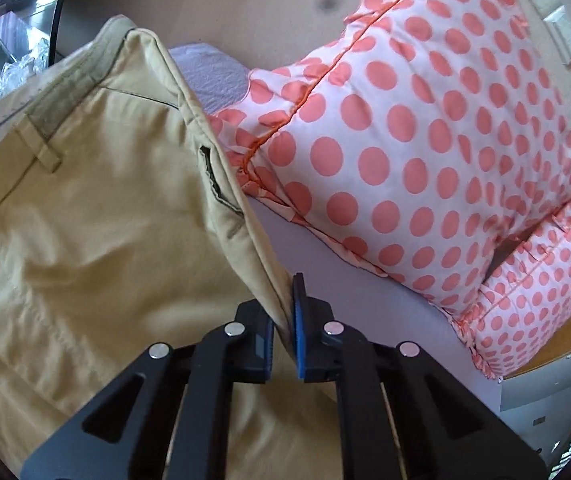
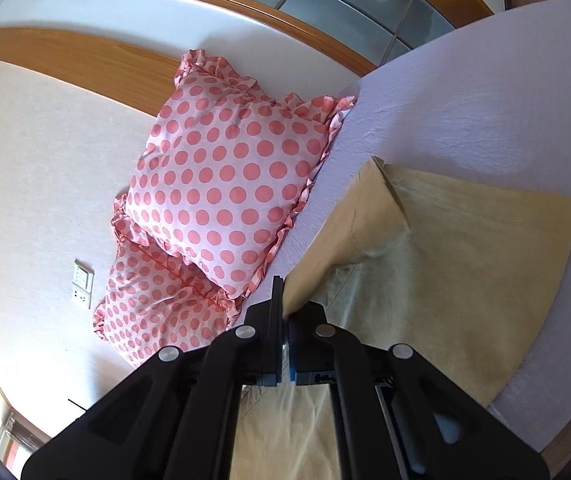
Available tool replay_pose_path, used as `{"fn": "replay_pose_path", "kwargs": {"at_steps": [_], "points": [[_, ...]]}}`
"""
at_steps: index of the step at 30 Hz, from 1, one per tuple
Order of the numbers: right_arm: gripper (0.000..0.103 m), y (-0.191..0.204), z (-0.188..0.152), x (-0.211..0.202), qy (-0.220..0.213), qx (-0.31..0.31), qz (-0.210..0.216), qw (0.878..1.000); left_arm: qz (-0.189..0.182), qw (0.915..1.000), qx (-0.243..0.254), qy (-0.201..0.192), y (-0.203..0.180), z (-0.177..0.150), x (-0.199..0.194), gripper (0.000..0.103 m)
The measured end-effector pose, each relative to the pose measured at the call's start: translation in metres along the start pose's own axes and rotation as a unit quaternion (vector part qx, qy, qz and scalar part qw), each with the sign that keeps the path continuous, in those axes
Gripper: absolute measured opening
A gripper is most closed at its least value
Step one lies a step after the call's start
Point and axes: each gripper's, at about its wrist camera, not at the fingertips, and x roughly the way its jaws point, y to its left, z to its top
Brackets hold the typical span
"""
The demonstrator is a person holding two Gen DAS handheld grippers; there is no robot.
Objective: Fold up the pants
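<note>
Tan khaki pants (image 1: pixel 97 216) fill the left of the left wrist view, waistband and belt loops at the upper left. My left gripper (image 1: pixel 283 320) is shut on the pants' side edge, lifting the cloth off the bed. In the right wrist view the pants (image 2: pixel 457 248) lie on the bed at the right, one layer raised. My right gripper (image 2: pixel 285 312) is shut on a corner of that raised layer, holding it above the sheet.
A pale lilac bed sheet (image 2: pixel 465 92) lies under the pants. Two pink polka-dot pillows (image 2: pixel 225 184) (image 1: pixel 425 152) lean against the wall close beside the pants. Wall sockets (image 2: pixel 81 284) and a wood-trimmed wall stand behind.
</note>
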Motion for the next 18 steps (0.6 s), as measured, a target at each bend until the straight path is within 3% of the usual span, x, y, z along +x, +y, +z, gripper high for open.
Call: {"fn": "replay_pose_path", "kwargs": {"at_steps": [4,8,13,18], "points": [[0.002,0.000,0.005,-0.019,-0.018,-0.012,-0.013,1.000,-0.022,0.9974,0.049,-0.049,0.016,-0.055,-0.089,0.008],[0.002,-0.014,0.003,-0.038,-0.025,-0.011,-0.039,0.999,-0.011,0.9973,0.043,-0.058,0.058,-0.126,-0.153,0.013],[0.002,-0.033,-0.006,-0.048,-0.016,0.003,-0.067,0.998,0.007,0.9984,0.023,-0.051,0.100,-0.175,-0.181,0.015],[0.002,-0.041,-0.010,-0.057,-0.018,0.009,-0.072,0.997,0.020,0.9972,0.029,-0.065,0.104,-0.203,-0.185,0.015]]}}
